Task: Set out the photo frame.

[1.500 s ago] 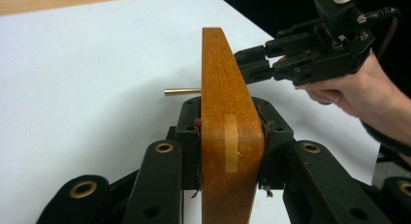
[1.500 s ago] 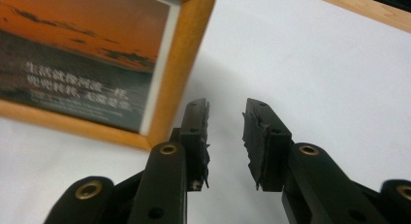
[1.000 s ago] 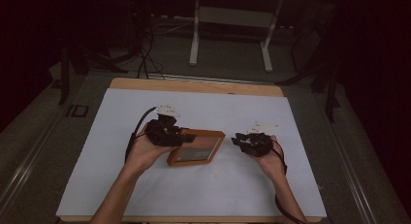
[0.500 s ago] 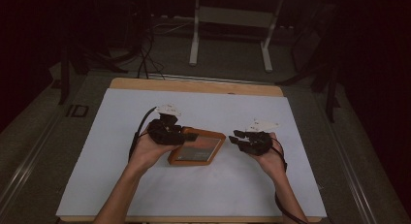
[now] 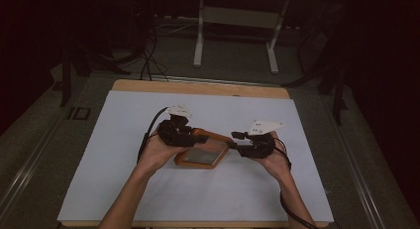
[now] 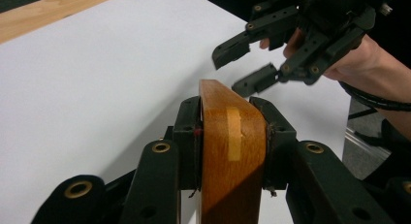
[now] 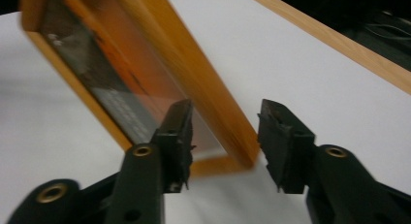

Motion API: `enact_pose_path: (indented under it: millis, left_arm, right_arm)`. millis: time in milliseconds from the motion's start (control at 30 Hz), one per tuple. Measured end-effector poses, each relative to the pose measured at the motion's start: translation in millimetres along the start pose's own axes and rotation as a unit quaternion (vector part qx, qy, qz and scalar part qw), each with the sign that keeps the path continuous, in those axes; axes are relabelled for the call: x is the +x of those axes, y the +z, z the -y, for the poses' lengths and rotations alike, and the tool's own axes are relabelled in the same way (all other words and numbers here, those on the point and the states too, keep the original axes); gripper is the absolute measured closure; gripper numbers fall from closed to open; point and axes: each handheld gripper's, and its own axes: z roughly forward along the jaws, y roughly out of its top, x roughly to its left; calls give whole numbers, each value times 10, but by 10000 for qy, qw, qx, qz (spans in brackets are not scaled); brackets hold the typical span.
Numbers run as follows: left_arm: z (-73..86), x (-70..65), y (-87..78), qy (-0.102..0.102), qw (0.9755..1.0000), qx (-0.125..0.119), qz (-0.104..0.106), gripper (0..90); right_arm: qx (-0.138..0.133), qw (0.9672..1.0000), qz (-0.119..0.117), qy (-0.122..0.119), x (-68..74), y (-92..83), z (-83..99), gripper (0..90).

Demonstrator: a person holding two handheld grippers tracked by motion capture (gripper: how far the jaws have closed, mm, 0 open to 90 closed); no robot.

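We have tipped the wooden frame up off the white mat: a second ago it lay flat, and now its left end rides clamped between the jaws of our left claw, lifted at an angle. Our right claw has just been opening, and its jaws now straddle the frame's right corner without pressing, so a two-handed hold looks like the next step. Beyond both claws the mat lies bare, with the table's wooden edge well ahead, leaving ample room to swing the frame.
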Motion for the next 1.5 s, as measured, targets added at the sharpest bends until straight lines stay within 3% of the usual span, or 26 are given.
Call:
enact_pose_path:
  millis: [367,533,600,767,933,1167,1333,1500]
  left_arm:
    - [-119,-63,117,401,9985,195,310,647]
    - [-144,-22,155,313,9986,242,357,633]
    - [-142,-25,172,340,9988,285,218,609]
    - [-139,4,151,271,9994,213,42,518]
    - [-121,13,138,187,9997,36,119,457]
    - [-54,-5,21,192,9992,-354,45,424]
    - [37,-17,-144,115,9968,-792,-52,417]
    - [178,26,-333,26,9925,-1213,-178,406]
  right_arm:
    - [-45,9971,-654,-387,35,149,-181,377]
    - [49,9960,-719,-529,66,169,-176,470]
    - [69,9959,-643,-634,80,159,-170,517]
    - [9,9946,-721,-748,81,96,-145,650]
    - [4,9942,-618,-878,116,83,-132,663]
    - [12,9942,-571,-916,126,60,-114,668]
    - [-15,9947,-535,-875,118,37,-80,672]
    - [-17,9965,-437,-718,80,7,-28,681]
